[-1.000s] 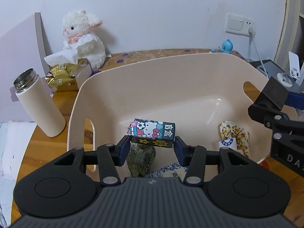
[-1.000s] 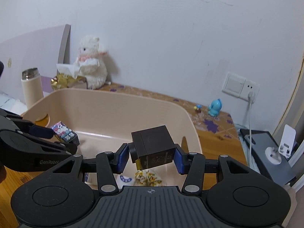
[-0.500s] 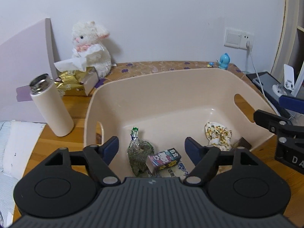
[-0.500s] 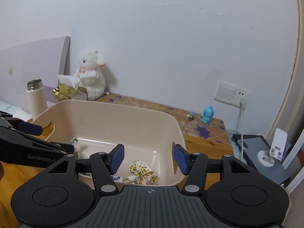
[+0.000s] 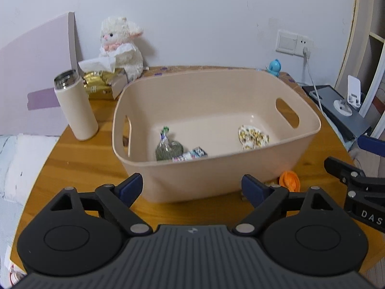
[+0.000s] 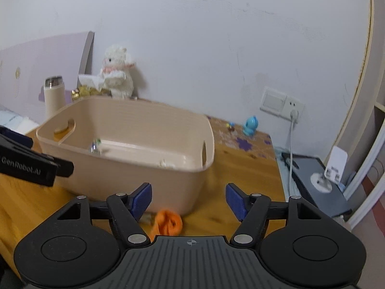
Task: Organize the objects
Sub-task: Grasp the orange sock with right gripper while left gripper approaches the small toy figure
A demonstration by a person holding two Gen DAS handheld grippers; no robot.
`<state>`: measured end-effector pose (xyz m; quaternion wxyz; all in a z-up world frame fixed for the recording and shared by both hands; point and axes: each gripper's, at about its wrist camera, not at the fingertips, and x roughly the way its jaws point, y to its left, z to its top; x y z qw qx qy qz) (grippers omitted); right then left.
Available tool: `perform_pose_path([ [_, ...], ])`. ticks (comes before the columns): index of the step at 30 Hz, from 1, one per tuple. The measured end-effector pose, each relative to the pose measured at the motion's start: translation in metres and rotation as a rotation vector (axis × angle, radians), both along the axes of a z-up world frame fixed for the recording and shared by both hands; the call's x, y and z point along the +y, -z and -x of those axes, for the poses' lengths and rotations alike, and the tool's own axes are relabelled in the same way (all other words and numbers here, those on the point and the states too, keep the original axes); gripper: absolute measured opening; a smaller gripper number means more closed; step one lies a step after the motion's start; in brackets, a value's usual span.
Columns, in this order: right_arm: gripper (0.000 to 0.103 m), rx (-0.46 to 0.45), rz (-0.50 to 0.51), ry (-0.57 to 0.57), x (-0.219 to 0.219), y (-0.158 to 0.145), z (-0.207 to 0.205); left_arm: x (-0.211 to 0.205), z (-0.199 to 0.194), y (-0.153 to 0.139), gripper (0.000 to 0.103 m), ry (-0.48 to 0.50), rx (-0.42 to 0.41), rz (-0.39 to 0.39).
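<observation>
While both grippers, left (image 5: 192, 187) and right (image 6: 189, 198), hang back from bin (image 5: 310, 130), fingers wide, empty. Pouch (image 5: 168, 147), box (image 5: 191, 154), cloth (image 5: 252, 136) inside. Orange item (image 6: 168, 222) on table (image 5: 79, 168), 6 o'clock of bin; likely next.

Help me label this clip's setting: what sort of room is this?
Probably a bedroom or similar home room, not a workshop. A white plush lamb sits by a tissue box on a wooden table, bedding lies beside it, and a beige storage bin holds small household items.
</observation>
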<state>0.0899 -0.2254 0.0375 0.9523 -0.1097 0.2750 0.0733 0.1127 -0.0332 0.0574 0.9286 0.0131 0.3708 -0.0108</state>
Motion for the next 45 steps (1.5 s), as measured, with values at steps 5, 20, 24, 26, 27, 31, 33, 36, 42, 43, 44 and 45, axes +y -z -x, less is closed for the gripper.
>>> perform_pose_path([
  [5, 0.071, 0.068, -0.022, 0.014, -0.014, 0.024, -0.001, -0.007, 0.001, 0.022, 0.09, -0.011, 0.041, 0.027],
  [20, 0.071, 0.214, -0.143, 0.006, -0.022, 0.088, -0.04, -0.013, -0.024, 0.084, 0.09, -0.062, 0.068, 0.076],
  [24, 0.07, 0.215, -0.151, -0.002, -0.019, 0.096, -0.048, -0.016, -0.028, 0.092, 0.09, -0.059, 0.061, 0.09],
  [26, 0.064, 0.215, -0.158, -0.003, -0.019, 0.099, -0.054, -0.02, -0.028, 0.093, 0.09, -0.056, 0.045, 0.088],
  [27, 0.056, 0.217, -0.16, -0.003, -0.019, 0.1, -0.055, -0.021, -0.029, 0.093, 0.09, -0.055, 0.041, 0.09],
  [31, 0.025, 0.221, -0.179, 0.002, -0.021, 0.105, -0.059, -0.028, -0.032, 0.095, 0.09, -0.047, 0.043, 0.11],
  [33, 0.016, 0.212, -0.174, 0.013, -0.024, 0.105, -0.057, -0.033, -0.033, 0.097, 0.09, -0.04, 0.046, 0.111],
  [36, 0.013, 0.208, -0.179, 0.034, -0.032, 0.106, -0.054, -0.042, -0.033, 0.099, 0.09, -0.026, 0.047, 0.116],
  [42, 0.012, 0.212, -0.192, 0.055, -0.043, 0.105, -0.051, -0.063, -0.035, 0.1, 0.091, -0.012, 0.031, 0.118],
  [43, 0.012, 0.214, -0.192, 0.056, -0.043, 0.105, -0.05, -0.067, -0.036, 0.101, 0.091, -0.007, 0.036, 0.123],
  [44, 0.012, 0.214, -0.193, 0.058, -0.043, 0.104, -0.05, -0.071, -0.037, 0.102, 0.091, -0.002, 0.038, 0.124],
  [45, 0.012, 0.214, -0.193, 0.06, -0.043, 0.104, -0.05, -0.074, -0.038, 0.103, 0.091, -0.002, 0.039, 0.125],
])
